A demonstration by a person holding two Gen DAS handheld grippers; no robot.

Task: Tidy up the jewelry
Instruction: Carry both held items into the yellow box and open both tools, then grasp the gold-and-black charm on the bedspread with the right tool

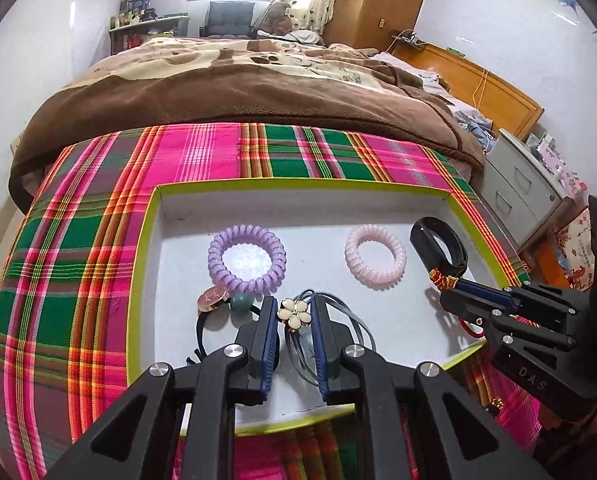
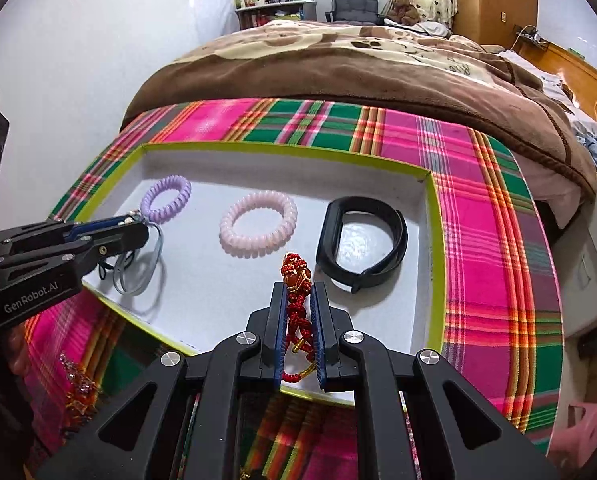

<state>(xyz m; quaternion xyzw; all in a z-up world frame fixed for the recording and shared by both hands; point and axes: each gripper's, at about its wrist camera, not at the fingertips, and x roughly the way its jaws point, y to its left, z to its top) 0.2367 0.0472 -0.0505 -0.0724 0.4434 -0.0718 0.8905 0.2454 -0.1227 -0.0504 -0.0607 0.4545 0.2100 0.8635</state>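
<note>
L tongs [image 1: 294, 316] grip flower charm [image 1: 294, 314], prob | R tongs [image 2: 298, 304] clamp red bracelet [image 2: 296, 308] | over tray [image 1: 298, 188]

Glossy plastic purple coil tie [image 1: 246, 258], matt white paper tray [image 1: 186, 248], woven plaid cloth [image 1: 78, 240].

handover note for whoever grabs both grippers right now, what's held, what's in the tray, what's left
Left gripper: shut on the flower hair tie, low over the tray.
Right gripper: shut on the red braided bracelet, over the tray's near edge.
In the tray: purple coil tie, pink coil tie, black band, green-bead hair tie.
Left: release both held pieces in the tray. A sparkly piece lies outside on the plaid cloth.
</note>
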